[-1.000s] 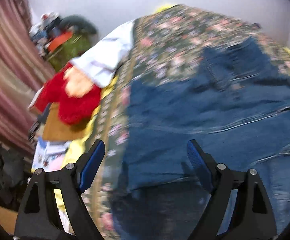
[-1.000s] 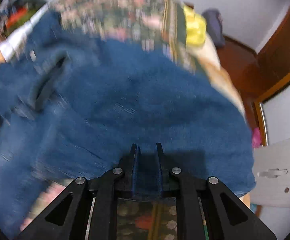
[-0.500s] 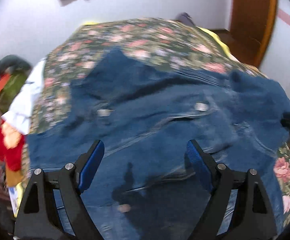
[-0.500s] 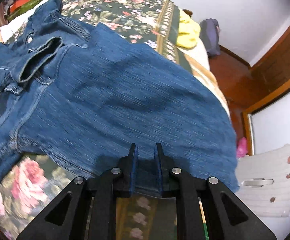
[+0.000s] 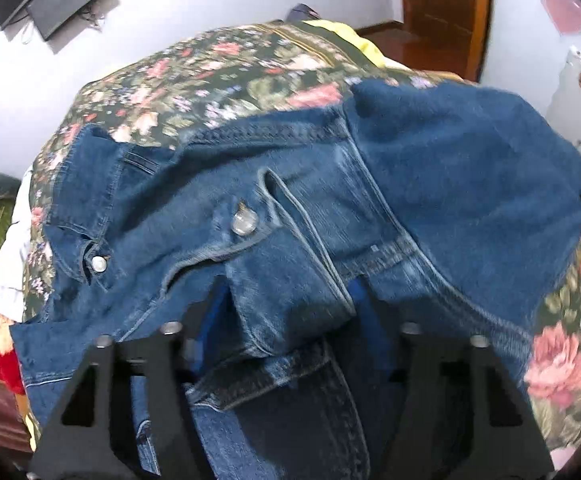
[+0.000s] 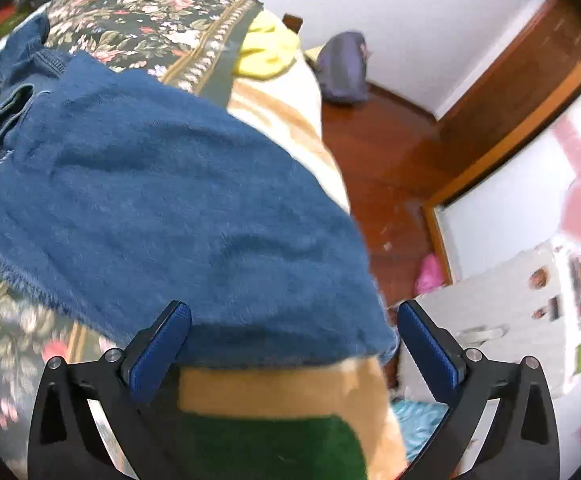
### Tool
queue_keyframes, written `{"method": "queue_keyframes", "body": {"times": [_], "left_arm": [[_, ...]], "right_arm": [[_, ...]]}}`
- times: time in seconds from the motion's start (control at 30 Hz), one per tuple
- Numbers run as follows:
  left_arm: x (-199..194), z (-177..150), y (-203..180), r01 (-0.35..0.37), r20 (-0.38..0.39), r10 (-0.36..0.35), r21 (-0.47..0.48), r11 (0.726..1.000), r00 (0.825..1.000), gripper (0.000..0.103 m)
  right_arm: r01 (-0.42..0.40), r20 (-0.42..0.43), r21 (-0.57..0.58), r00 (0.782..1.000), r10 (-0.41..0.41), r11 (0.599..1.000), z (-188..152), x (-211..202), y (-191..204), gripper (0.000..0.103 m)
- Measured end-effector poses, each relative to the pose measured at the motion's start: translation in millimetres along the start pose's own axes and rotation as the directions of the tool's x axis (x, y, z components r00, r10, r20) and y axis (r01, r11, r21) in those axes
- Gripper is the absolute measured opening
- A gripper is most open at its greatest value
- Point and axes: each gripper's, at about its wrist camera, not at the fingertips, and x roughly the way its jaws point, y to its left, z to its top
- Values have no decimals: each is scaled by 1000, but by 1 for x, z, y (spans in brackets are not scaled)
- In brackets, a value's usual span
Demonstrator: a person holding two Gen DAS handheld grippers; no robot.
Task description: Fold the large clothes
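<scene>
From my left wrist, a white wall with a dark screen (image 5: 56, 0) hung behind a bed spread with a floral blanket (image 5: 226, 68), dark and rose-patterned. A denim jacket (image 5: 450, 168) lay across it ahead of my jaws, thick blue weave with raised seams and round metal snaps. My left gripper (image 5: 286, 312) had just been closing, and a bunched fold of the jacket sat between its jaws, the blue pads mostly buried in cloth; I could not tell whether they pressed on it.

From my right wrist, polished wooden floor (image 6: 394, 152) and a wooden door frame ran along the right past the bed's edge. The jacket's plain back panel spread ahead of my jaws, its frayed hem just beyond the fingertips. My right gripper (image 6: 294, 340) had just been opening; its ribbed blue pads stood wide apart, holding nothing, over a tan and green blanket (image 6: 274, 420).
</scene>
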Motion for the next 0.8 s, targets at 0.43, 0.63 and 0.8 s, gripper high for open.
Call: {"method": "queue_keyframes", "body": {"times": [0.43,0.63,0.8], "left_arm": [[-20,15,4,60,30,-58,-49,997,998,39],[-3,4,-12,91,-37,-92,-35,995,995,61],[-18,-1,-13,109,-26,-109,-29,994,994,69]], "right_arm": [[-347,-32,496,909,416,796,-34,21,-81,101],[-398,-9,638,852,523,659,-36,55,-80,89],[-388,14,646,867,498,657,-24,59,-77,76]]}}
